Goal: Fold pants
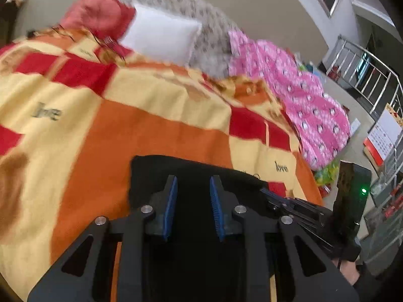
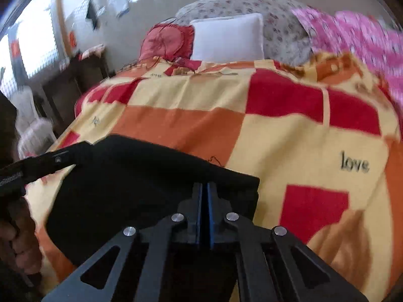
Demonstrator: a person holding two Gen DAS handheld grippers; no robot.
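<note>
Pants (image 2: 141, 193) are lying as a compact black bundle on the bed's checked blanket (image 2: 191, 123), near its front edge, directly under both sets of tongs. Their far edge is showing as a straight line with squared corners in both views, which suggests at least one fold is already made; how many layers are stacked cannot be told, since the black cloth is swallowing every crease.

Left tongs (image 1: 193, 207) are standing released, blue pads parted with nothing but dark fabric visible behind the gap, hovering over the bundle's middle. Right tongs (image 2: 204, 212) are clenched, pads pressed flat together near the bundle's right corner; whether a thin edge of cloth is pinched between them or they are simply closed on nothing cannot be told from this angle.

Judging by the tidy outline, the task is looking well advanced: what may be left is a final fold or a smoothing and release, though that is only a reading of the shape.

Farther out, a white pillow (image 2: 228, 37) and a red cushion (image 2: 167, 41) are sitting at the head of the bed, with a grey floral quilt (image 2: 277, 20) behind them and a pink patterned cover (image 1: 299, 93) trailing along the bed's right side.
</note>
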